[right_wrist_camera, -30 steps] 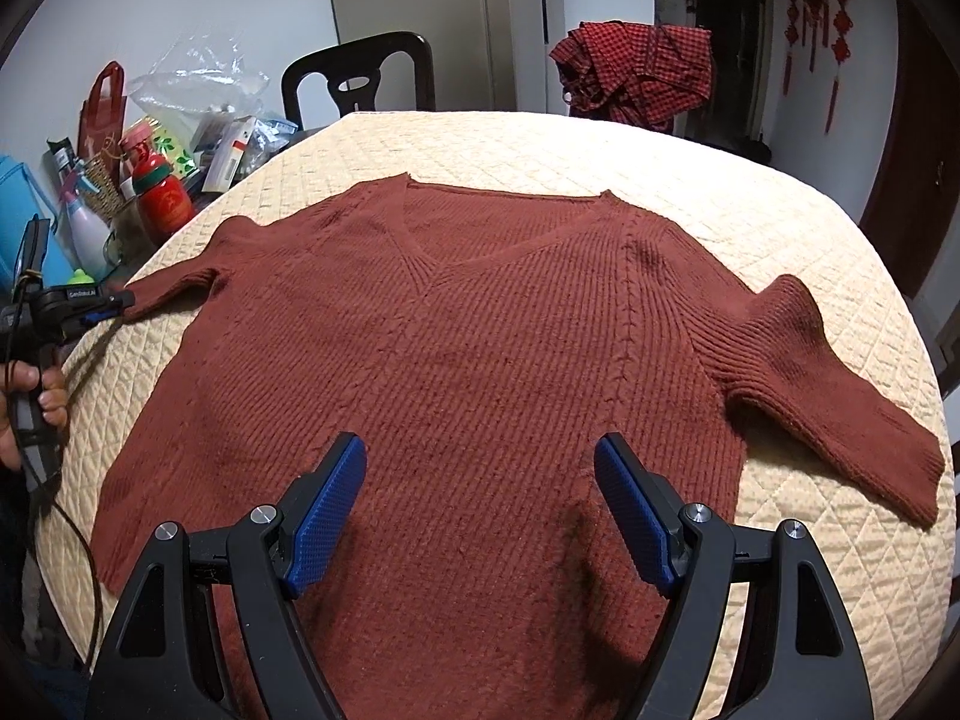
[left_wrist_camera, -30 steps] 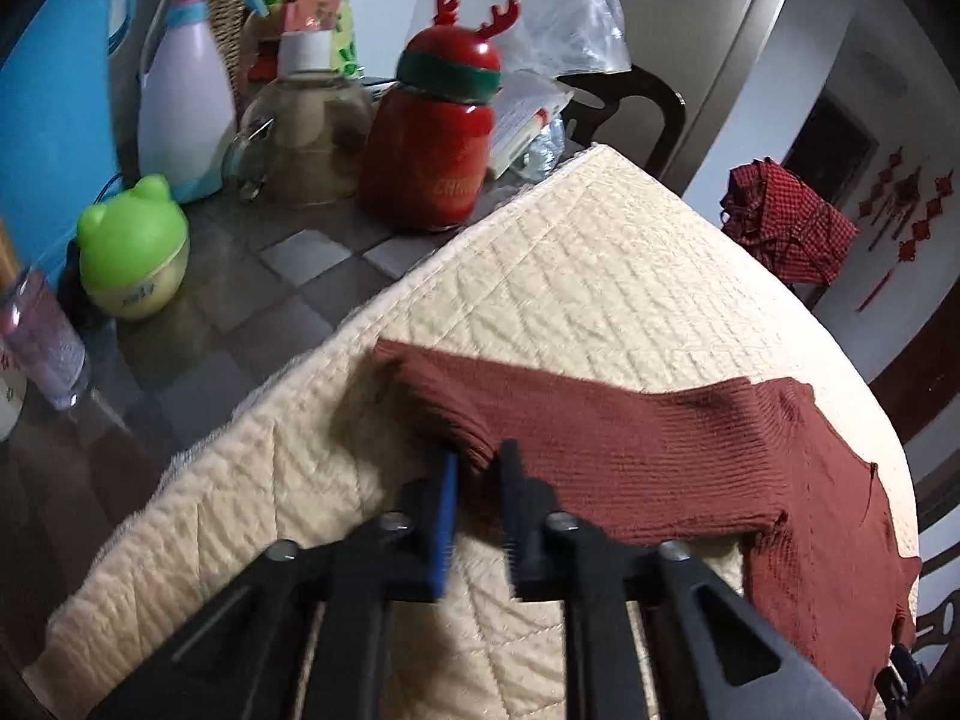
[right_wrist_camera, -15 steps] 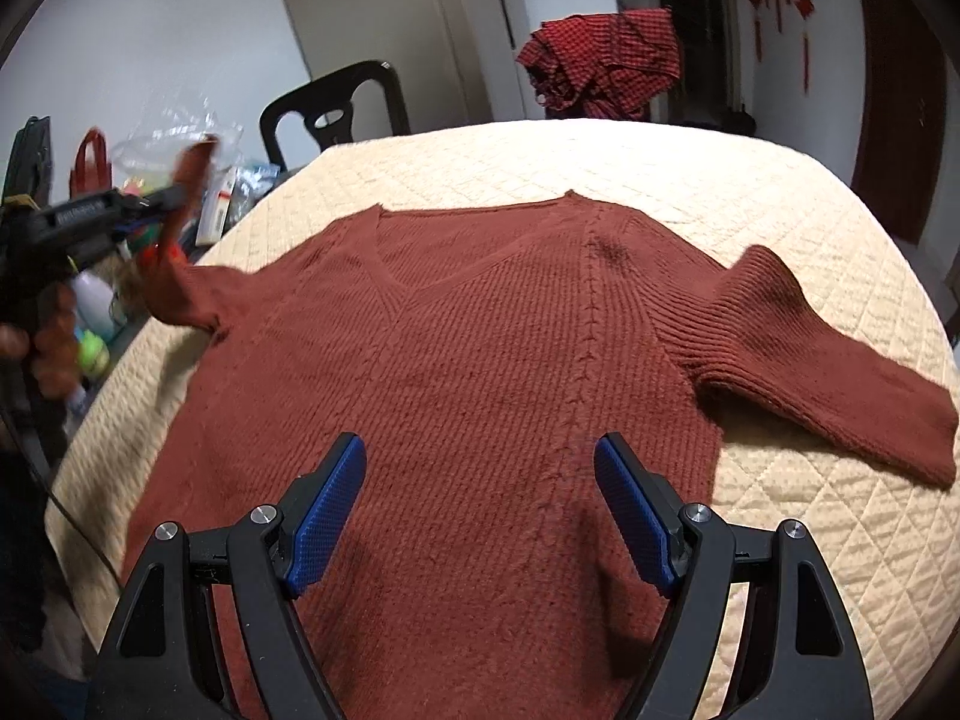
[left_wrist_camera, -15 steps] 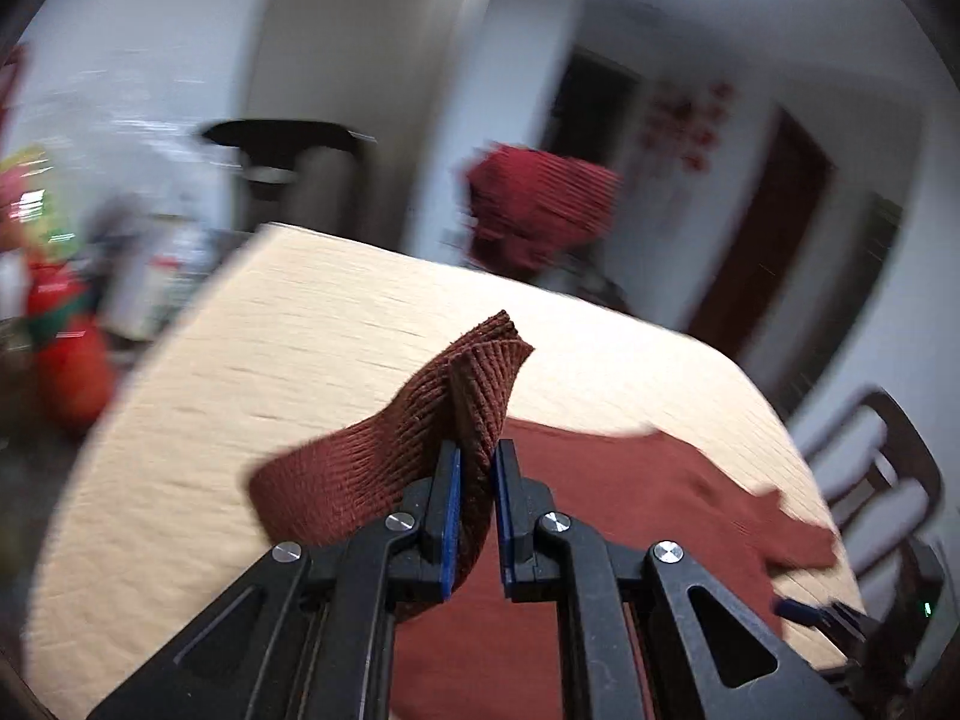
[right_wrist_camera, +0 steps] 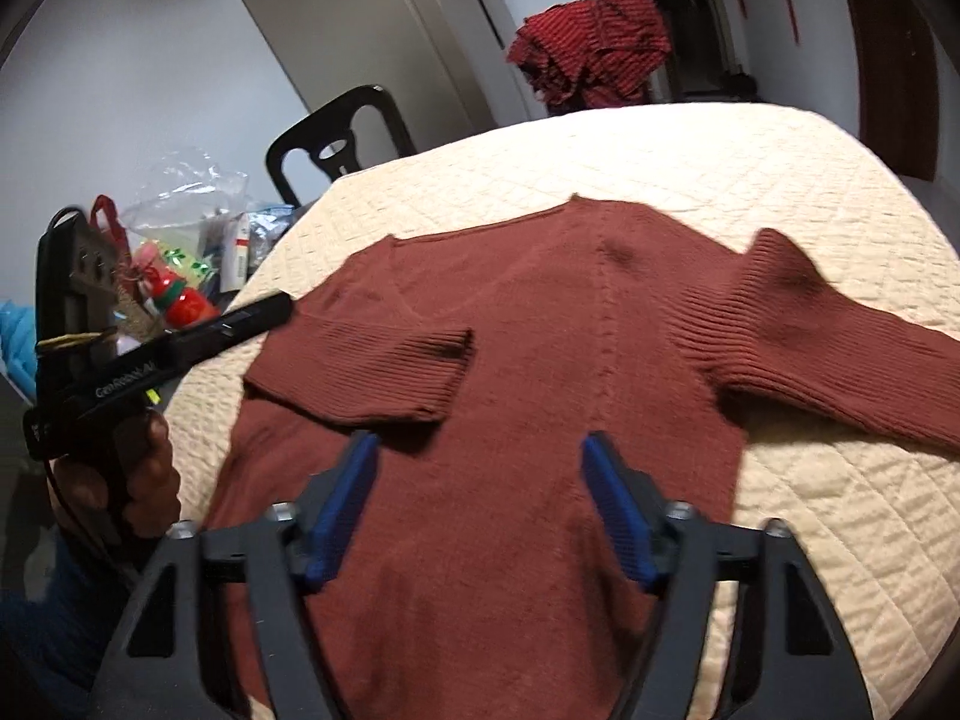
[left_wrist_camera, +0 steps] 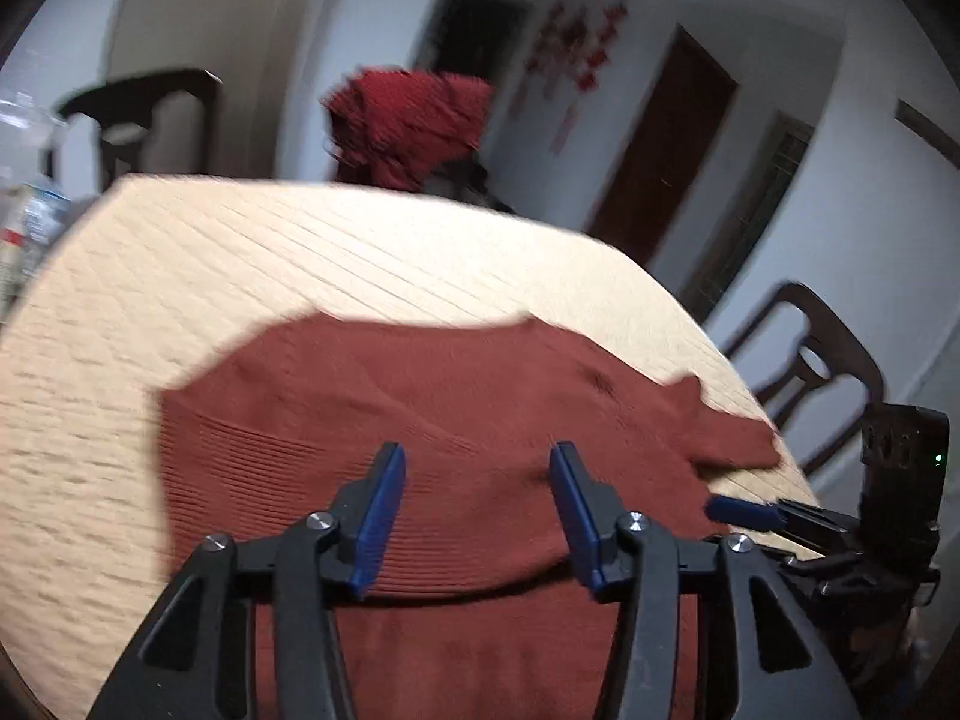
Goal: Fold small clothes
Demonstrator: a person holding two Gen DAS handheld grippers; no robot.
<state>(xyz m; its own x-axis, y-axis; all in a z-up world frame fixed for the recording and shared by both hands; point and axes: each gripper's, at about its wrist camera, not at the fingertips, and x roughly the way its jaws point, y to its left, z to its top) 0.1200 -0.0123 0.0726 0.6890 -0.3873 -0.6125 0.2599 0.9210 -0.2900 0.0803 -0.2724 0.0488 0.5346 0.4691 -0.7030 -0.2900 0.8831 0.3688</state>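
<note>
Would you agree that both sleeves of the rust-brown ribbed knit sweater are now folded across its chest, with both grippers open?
Not quite: only one sleeve is folded. In the right wrist view, the left sleeve lies across the chest of the rust-brown ribbed knit sweater, while the right sleeve stretches out over the cream quilted cover. The left gripper and right gripper are indeed open.

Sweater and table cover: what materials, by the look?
Sweater: rust-brown knit, probably wool or acrylic; matte, with ribbed rows on the sleeves and a raised line down the front. Table cover: cream quilted fabric, likely padded; stitched diamond grid, matte.
</note>
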